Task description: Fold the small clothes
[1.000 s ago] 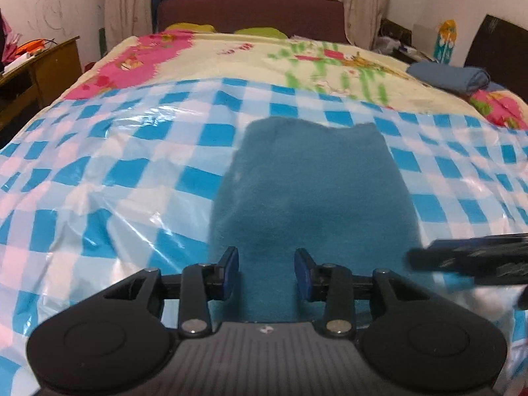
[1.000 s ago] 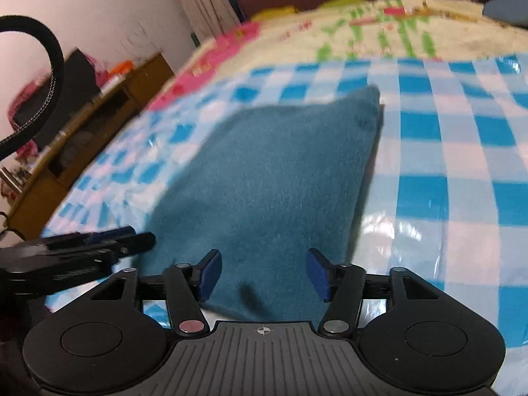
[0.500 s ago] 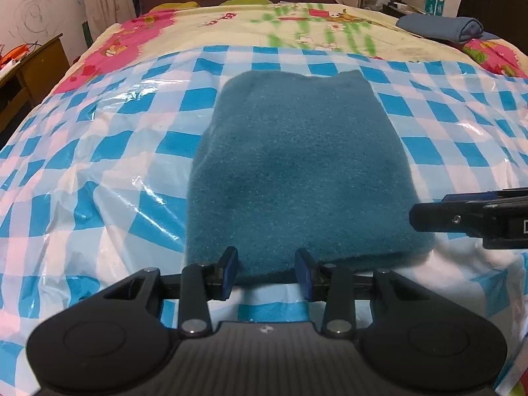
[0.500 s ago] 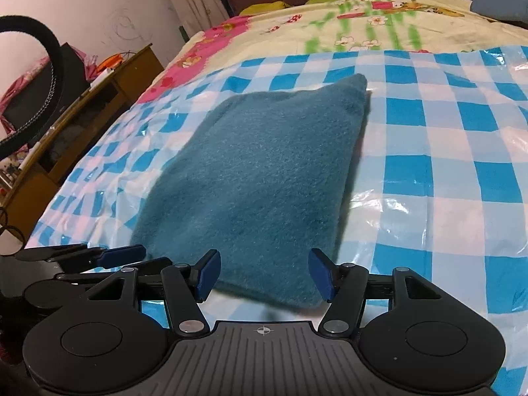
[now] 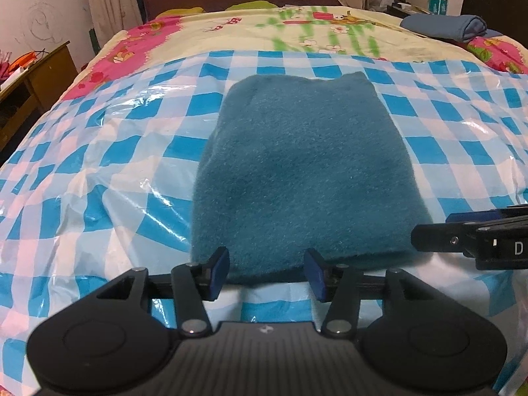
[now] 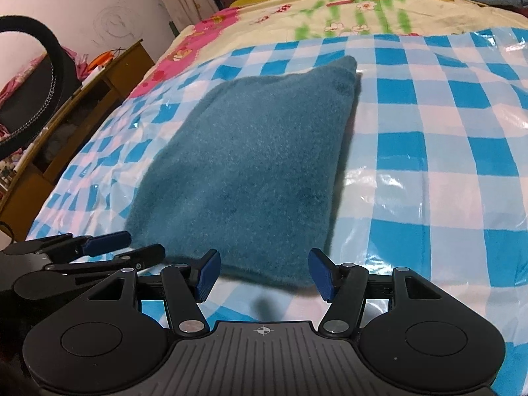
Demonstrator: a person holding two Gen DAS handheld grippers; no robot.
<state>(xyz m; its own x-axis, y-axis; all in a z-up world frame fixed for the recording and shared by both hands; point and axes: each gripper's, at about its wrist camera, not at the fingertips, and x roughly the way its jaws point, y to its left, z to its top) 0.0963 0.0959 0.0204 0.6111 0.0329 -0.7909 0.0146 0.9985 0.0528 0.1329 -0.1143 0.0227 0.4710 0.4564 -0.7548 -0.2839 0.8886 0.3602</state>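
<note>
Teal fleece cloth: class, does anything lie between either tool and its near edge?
Nothing visible does. The teal fleece cloth lies flat on the checked plastic sheet, its near edge right before the open left tool and open right tool.

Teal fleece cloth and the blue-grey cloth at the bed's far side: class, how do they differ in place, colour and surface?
The teal fleece cloth lies near both grippers on the checked plastic sheet; the blue-grey cloth sits far off on the floral bedspread. The teal one looks fuzzy and deeper in colour, the blue-grey one smoother and paler. Both are folded.
</note>
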